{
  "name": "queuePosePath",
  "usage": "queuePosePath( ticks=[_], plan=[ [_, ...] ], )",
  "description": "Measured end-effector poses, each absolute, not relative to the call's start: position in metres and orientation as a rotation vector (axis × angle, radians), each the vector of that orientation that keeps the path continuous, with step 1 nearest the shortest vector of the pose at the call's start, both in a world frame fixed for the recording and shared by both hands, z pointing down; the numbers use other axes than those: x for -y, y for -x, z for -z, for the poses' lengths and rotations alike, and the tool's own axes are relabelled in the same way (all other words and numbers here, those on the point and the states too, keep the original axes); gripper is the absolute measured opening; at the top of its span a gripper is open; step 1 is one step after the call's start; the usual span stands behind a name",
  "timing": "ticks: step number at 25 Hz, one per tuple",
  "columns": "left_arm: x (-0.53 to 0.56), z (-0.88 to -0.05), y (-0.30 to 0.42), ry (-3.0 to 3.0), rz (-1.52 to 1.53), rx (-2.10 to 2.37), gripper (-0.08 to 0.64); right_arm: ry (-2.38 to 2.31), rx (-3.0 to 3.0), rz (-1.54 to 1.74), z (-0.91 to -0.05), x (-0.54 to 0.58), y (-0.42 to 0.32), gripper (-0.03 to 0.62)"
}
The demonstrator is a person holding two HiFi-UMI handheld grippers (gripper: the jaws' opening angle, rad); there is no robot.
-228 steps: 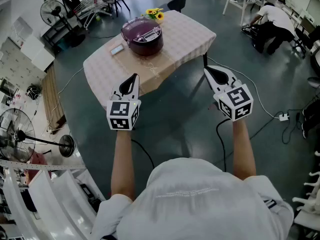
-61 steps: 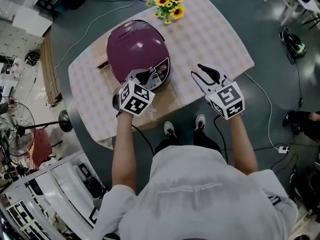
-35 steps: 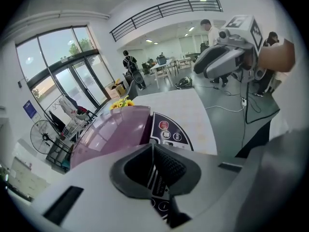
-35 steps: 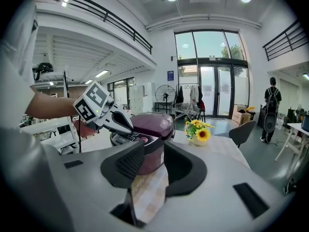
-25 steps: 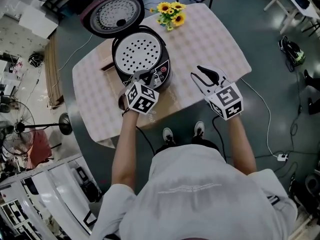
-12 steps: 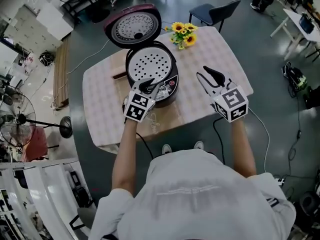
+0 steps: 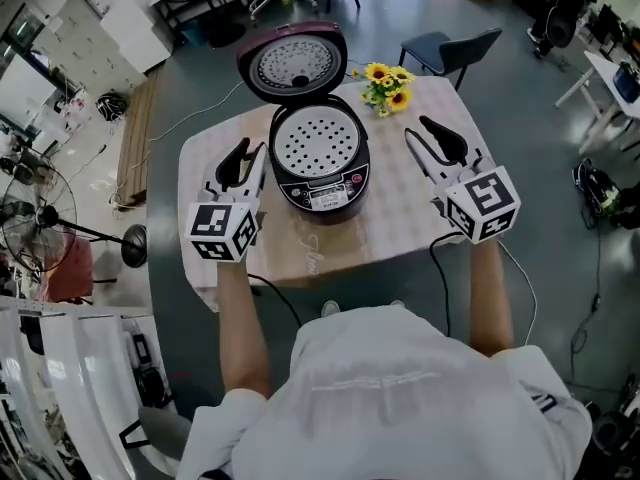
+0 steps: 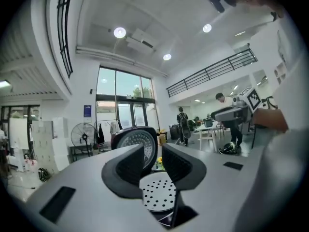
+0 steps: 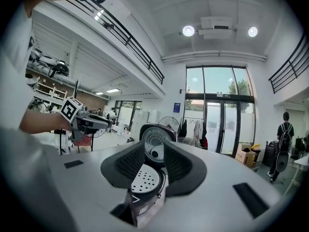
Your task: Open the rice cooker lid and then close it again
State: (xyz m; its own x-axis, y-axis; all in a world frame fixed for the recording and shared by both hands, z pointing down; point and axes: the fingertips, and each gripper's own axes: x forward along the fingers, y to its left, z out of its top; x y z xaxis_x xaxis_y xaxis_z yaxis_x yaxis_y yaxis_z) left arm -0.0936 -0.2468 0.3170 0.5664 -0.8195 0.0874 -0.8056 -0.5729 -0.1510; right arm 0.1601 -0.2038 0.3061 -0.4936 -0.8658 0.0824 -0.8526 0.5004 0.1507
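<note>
The maroon rice cooker [image 7: 322, 176] stands on the table with its lid [image 7: 293, 61] swung up and back. A perforated inner tray [image 7: 315, 140] shows in its open top. My left gripper [image 7: 243, 152] hangs to the left of the cooker, apart from it. Its jaws are opening and nothing is between them. My right gripper [image 7: 425, 133] hangs to the right of the cooker, open and empty. In the left gripper view the lid [image 8: 126, 137] and tray [image 8: 157, 197] show behind the left gripper [image 8: 153, 156]. In the right gripper view the lid [image 9: 153, 141] and tray [image 9: 144, 180] show past the right gripper [image 9: 154, 158].
The table [image 7: 400, 218] wears a pale checked cloth, and a bunch of sunflowers [image 7: 388, 80] stands behind the cooker on the right. A dark chair [image 7: 440, 46] is at the far side. A floor fan [image 7: 20, 230] stands to the left. Cables lie on the floor.
The lid, shut at first, has swung open. My left gripper has left the cooker's front, risen and moved to the left, and its jaws have parted. The right gripper has risen too.
</note>
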Motion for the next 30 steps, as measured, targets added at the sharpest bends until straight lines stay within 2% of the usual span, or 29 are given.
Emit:
queuePosePath(
  ticks=[6, 13, 30],
  plan=[
    [0.229, -0.293, 0.111, 2.598, 0.195, -1.495, 0.127, -1.452, 2.657, 0.184, -0.288, 0.217, -0.15, 0.133],
    [0.213, -0.311, 0.11, 2.585, 0.265, -1.567, 0.127, -1.381, 2.673, 0.151, -0.307, 0.222, -0.145, 0.13],
    [0.188, -0.349, 0.057, 2.582, 0.461, -1.698, 0.127, -1.203, 2.712, 0.061, -0.338, 0.235, -0.198, 0.132]
  ],
)
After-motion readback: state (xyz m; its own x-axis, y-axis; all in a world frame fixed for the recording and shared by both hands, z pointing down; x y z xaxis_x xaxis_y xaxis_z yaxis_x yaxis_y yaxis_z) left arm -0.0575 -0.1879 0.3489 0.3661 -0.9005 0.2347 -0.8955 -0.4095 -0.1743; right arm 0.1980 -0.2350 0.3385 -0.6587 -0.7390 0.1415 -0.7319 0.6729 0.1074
